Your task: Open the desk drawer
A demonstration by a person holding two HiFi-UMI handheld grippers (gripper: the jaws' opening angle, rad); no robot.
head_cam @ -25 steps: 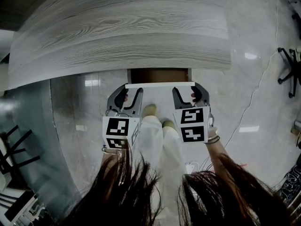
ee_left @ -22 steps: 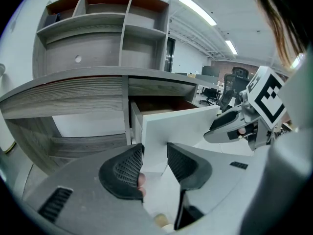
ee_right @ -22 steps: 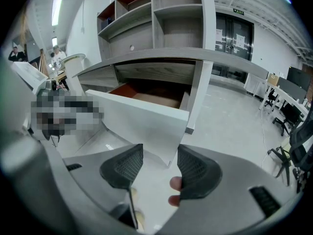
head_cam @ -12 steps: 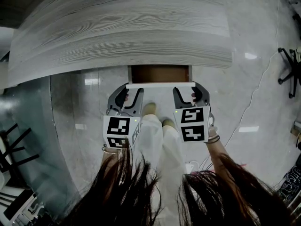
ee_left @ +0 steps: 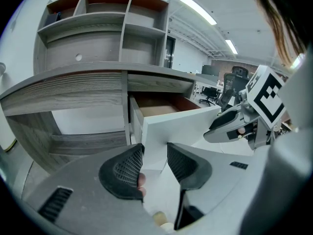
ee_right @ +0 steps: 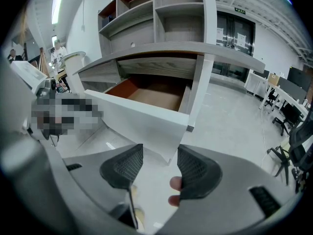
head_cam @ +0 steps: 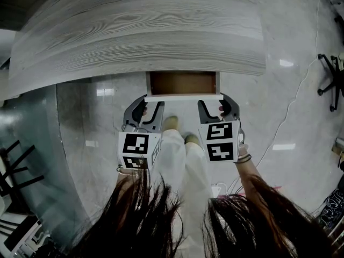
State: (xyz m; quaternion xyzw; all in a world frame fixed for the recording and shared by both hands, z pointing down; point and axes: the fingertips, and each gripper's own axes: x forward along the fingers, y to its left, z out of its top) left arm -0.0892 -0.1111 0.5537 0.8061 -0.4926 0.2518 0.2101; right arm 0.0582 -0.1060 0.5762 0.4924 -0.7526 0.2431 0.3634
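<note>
drawer (head_cam: pixel 183 83): stands partly out from under the grey wood-grain tabletop (head_cam: pixel 140 36), brown inside showing, white front facing you.
left tool (ee_left: pixel 154 156): your jaws stand apart, with the front's left lower corner in the gap.
right tool (ee_right: pixel 159 156): your jaws stand apart, just below the front's right corner.

The drawer (head_cam: pixel 183 84) runs back under the desk top (head_cam: pixel 134 31) — its rear hidden.
</note>
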